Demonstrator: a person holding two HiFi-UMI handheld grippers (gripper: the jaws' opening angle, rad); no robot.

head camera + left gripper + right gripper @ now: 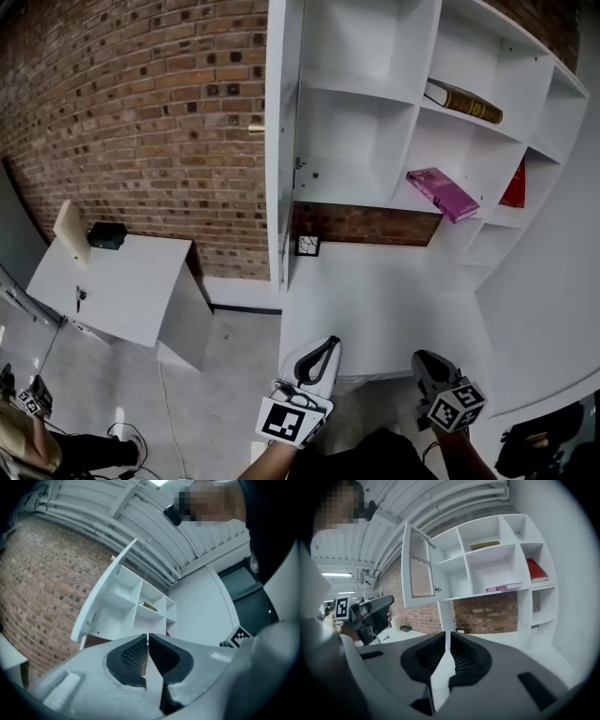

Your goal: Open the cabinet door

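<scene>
Door (283, 141) is standing swung wide from the shelves' (412, 103) upper-left bay, so the task is looking done; left tool (147, 639) and right tool (448, 639) are hanging low, well apart from it, jaws together, gripping nothing.

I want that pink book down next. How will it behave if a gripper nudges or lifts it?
The pink book looks thin and lies flat, so it probably slides rather than rolls. One end juts past the shelf edge, so an outward push might drop it. Gripped by a corner, it may fan open.
</scene>
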